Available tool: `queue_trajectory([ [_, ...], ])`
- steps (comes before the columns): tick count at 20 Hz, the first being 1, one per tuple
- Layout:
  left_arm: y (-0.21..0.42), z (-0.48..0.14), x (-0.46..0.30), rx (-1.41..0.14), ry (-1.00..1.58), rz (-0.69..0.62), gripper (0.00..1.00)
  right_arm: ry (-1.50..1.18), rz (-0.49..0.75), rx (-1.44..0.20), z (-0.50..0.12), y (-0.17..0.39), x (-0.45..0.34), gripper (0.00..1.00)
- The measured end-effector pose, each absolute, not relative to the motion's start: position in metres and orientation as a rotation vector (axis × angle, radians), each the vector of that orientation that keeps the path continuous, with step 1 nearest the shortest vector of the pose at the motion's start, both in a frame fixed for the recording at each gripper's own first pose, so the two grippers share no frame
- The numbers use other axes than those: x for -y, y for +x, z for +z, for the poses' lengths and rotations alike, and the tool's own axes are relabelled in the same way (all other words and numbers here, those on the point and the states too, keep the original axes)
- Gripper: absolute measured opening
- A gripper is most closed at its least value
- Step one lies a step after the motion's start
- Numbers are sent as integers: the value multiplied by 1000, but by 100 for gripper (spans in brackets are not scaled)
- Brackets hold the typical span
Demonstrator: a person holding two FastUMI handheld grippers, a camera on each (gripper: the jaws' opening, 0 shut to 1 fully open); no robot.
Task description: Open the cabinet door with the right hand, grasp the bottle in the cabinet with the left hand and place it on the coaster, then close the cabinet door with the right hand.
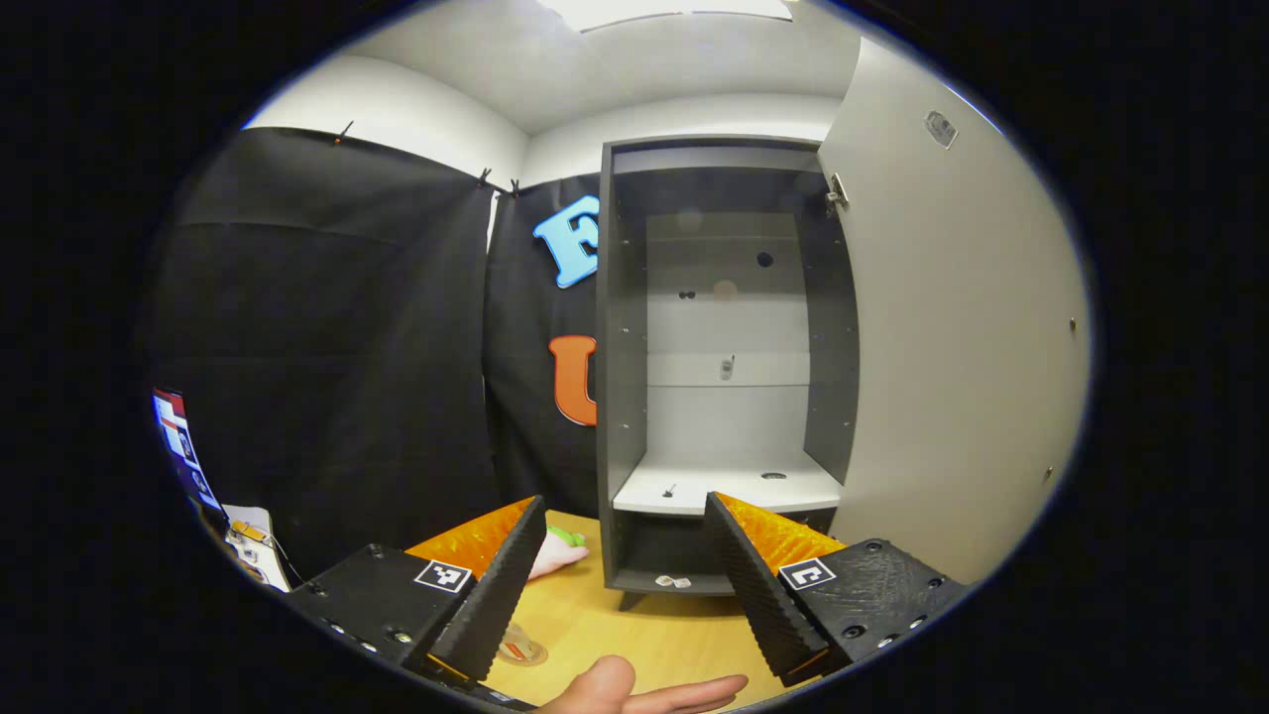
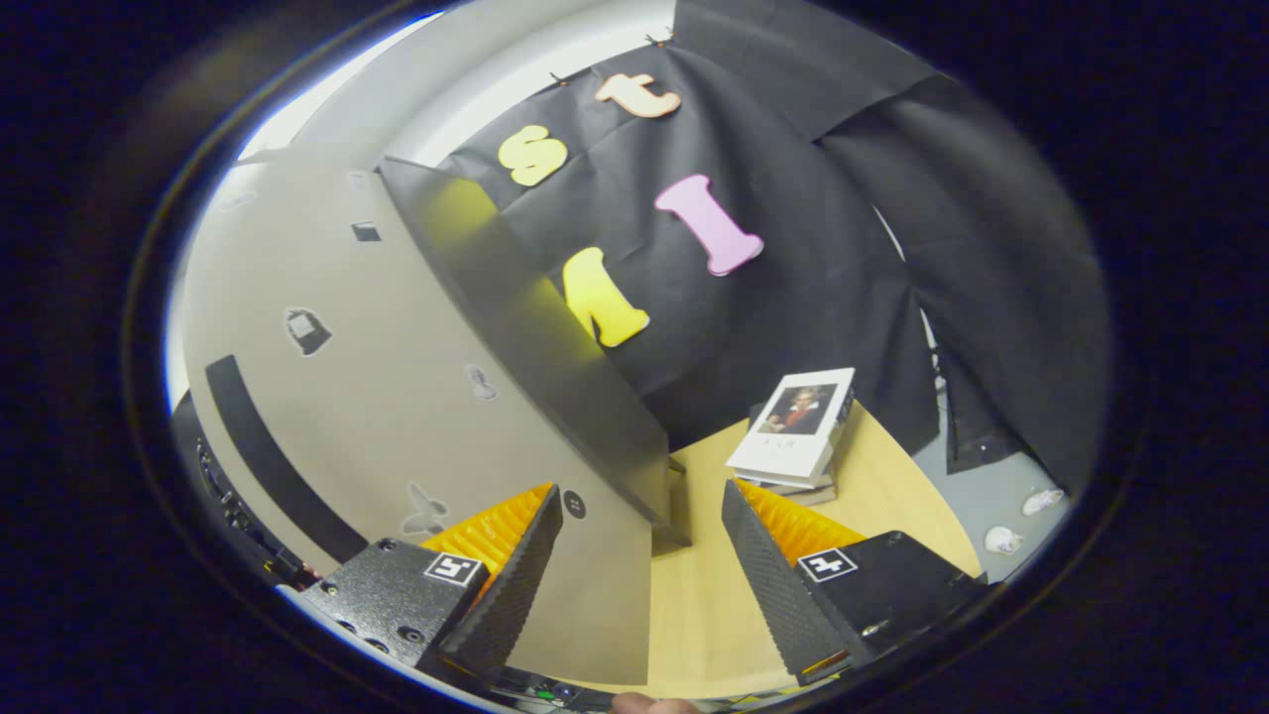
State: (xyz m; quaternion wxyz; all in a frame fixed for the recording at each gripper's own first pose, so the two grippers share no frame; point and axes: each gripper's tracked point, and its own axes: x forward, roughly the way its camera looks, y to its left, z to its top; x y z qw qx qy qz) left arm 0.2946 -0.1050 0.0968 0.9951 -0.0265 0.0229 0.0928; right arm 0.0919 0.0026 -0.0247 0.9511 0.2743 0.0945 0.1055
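Left gripper view: cabinet stands on the bench with its door swung wide to the right. Shelf inside is pale and carries just two small dark marks I cannot identify; I see no bottle there or elsewhere. A clear round thing lies on the bench just beside my left finger, half hidden behind it; it may be the coaster or glass, I cannot tell which. A pink and green soft thing sits on the bench left of the cabinet, partly hidden by the same finger. A bare hand enters at the bottom edge, cut off. My left hand-held gripper is spread wide, fingers well apart, nothing between them, touching nothing, aimed at the cabinet's lower part. Small tags lie on the cabinet floor below the shelf, too small to read. Right gripper view: the door's outer face fills the left side, tilted by the lens, with a long dark handle strip and a few small stickers, blurred. My right hand-held gripper is also wide apart and empty, its left finger close in front of the door face; contact I cannot judge. Beyond, a stack of books lies on the bench near the black cloth wall. Two small pale things lie on the grey floor, unclear.
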Motion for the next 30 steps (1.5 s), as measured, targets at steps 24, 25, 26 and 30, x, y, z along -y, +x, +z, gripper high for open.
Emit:
queue_trajectory([
  [24,321,74,117,-109,-5,-13,96,80,501,-36,79,1,-129,98],
  [25,320,72,115,-111,-8,-4,96,73,516,-37,80,5,-134,94],
  [26,319,71,112,-112,-6,6,96,64,526,-40,80,8,-139,94],
  [30,313,65,100,-115,19,44,96,54,560,-54,82,20,-161,94],
])
